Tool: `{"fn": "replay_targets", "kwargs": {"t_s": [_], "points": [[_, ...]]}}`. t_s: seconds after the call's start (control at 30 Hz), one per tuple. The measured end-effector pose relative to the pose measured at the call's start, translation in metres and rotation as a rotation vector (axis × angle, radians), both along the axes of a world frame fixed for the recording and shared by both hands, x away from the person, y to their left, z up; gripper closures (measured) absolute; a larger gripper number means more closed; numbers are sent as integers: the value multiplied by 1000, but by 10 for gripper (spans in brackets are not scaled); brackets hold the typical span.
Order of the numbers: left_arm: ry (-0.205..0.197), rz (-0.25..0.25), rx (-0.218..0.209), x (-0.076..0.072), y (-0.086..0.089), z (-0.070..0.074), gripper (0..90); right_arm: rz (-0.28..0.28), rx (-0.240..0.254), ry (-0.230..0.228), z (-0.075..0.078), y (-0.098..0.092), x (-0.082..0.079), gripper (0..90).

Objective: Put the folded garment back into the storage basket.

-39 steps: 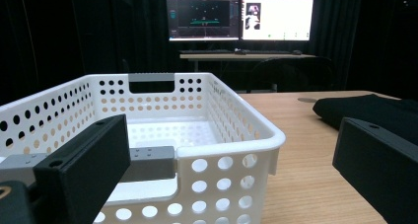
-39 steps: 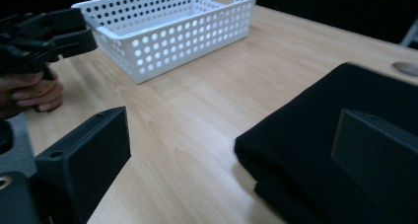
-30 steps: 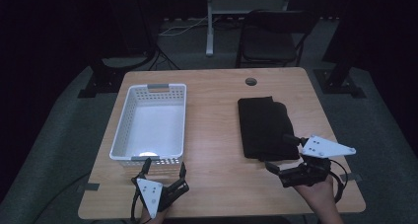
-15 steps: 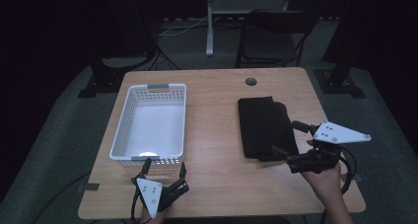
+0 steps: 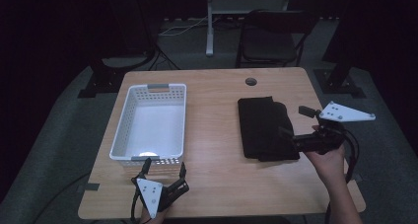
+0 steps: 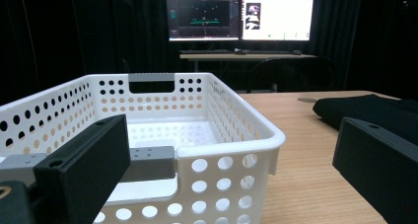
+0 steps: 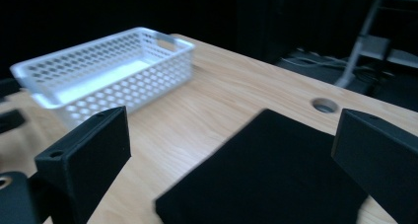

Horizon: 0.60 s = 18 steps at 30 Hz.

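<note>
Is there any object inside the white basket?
No, the white basket shows a bare white floor in the high view, and the folded black cloth lies apart on the table.

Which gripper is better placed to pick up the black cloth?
Right. The right gripper hovers open at the cloth's right edge, jaws facing it. The left gripper sits open by the basket's near wall, well away from the cloth.

basket (image 5: pixel 150 125) left on table (image 5: pixel 217 184), cloth (image 5: pixel 263 128) right
</note>
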State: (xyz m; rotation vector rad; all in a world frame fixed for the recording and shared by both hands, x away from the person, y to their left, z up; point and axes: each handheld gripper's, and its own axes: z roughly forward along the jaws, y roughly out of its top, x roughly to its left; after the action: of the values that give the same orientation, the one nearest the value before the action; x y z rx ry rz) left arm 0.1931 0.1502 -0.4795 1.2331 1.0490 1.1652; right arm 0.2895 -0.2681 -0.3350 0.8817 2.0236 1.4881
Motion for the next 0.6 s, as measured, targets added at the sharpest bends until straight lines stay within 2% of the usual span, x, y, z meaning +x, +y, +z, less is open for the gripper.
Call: {"fn": "replay_targets", "kwargs": {"t_s": [0.27, 0.6], "points": [[1, 0, -1, 0, 0, 0, 22, -46, -22, 64, -5, -7, 34, 11], [1, 0, -1, 0, 0, 0, 22, -74, -12, 148, -18, -15, 64, 11]]}}
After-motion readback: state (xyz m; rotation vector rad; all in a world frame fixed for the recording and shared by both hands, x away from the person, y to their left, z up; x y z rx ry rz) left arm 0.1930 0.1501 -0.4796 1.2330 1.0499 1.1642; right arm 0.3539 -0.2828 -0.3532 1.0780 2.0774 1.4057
